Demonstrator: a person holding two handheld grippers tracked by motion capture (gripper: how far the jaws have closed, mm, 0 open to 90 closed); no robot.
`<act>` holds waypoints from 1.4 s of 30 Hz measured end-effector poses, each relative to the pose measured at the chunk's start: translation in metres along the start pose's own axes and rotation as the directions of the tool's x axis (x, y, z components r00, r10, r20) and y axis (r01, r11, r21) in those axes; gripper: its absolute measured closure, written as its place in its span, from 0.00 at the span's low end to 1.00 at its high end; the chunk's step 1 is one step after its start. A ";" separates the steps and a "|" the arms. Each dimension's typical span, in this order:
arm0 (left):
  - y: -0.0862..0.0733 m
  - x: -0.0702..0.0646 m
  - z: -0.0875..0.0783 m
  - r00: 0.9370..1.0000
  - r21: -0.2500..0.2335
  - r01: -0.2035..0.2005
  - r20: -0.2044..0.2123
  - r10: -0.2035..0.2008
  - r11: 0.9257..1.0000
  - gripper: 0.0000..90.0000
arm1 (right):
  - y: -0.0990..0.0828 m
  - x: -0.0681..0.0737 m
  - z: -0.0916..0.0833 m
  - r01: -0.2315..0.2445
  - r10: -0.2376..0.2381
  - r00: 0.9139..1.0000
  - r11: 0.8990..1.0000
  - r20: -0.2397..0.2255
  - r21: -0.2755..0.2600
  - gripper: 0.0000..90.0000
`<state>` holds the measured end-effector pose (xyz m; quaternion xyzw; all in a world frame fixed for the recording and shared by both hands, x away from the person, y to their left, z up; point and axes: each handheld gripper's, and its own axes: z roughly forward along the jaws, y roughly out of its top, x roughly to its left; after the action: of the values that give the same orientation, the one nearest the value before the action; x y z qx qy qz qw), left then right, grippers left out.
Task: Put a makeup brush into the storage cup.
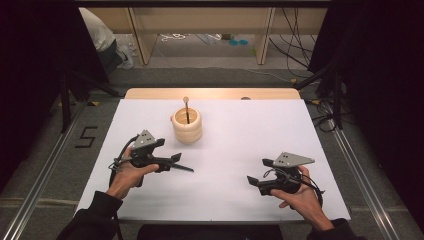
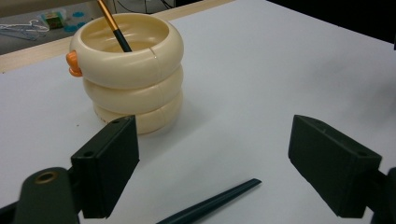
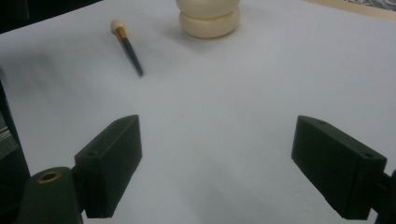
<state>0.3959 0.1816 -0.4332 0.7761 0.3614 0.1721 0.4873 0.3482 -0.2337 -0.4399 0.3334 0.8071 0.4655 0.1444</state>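
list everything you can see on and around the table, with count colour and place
holder: 1, cream stack of three rings with an orange knob, far centre of the table
brush in holder: 1, dark handle with gold band, standing tilted inside it
brush on table: 1, dark handle, gold band, pale tip, lying flat by the left gripper
table: 1, white top, wood far edge
left gripper: 1, black, jaws apart, near left
right gripper: 1, black, jaws apart, near right
hands: 2, dark sleeves, near edge
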 end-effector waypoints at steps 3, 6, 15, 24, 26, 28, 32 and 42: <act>-0.002 -0.001 -0.001 1.000 0.003 -0.005 0.011 0.005 1.000 0.18 | 0.000 0.000 0.001 0.004 -0.004 1.000 1.000 -0.008 -0.003 0.19; -0.007 -0.003 -0.002 1.000 0.009 -0.005 0.014 0.005 1.000 0.18 | 0.001 0.001 0.000 0.005 -0.005 1.000 1.000 -0.004 0.003 0.19; -0.014 -0.003 -0.006 0.999 0.034 -0.024 0.021 0.023 0.999 0.18 | 0.002 0.002 0.003 0.004 -0.003 1.000 1.000 -0.019 0.009 0.19; -0.017 0.002 -0.004 0.998 0.077 -0.059 0.033 0.057 0.995 0.18 | 0.002 0.002 0.003 0.000 0.000 1.000 1.000 -0.021 0.013 0.19; -0.017 0.003 -0.004 0.997 0.089 -0.064 0.041 0.061 0.994 0.18 | 0.002 0.002 0.003 0.002 -0.001 1.000 1.000 -0.020 0.012 0.19; -0.018 0.005 -0.003 0.996 0.107 -0.080 0.045 0.075 0.991 0.18 | 0.002 0.001 0.003 0.003 -0.003 1.000 1.000 -0.019 0.011 0.19; -0.019 0.005 -0.001 0.997 0.106 -0.067 0.039 0.064 0.992 0.18 | 0.002 0.002 0.003 0.003 -0.002 1.000 1.000 -0.019 0.011 0.19; -0.017 0.007 -0.001 0.996 0.124 -0.079 0.051 0.073 0.989 0.18 | 0.002 0.001 0.005 0.004 -0.003 1.000 1.000 -0.030 0.013 0.19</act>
<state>0.3930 0.1915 -0.4488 0.8223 0.3305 0.1494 0.4386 0.3509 -0.2292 -0.4404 0.3260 0.8127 0.4647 0.1311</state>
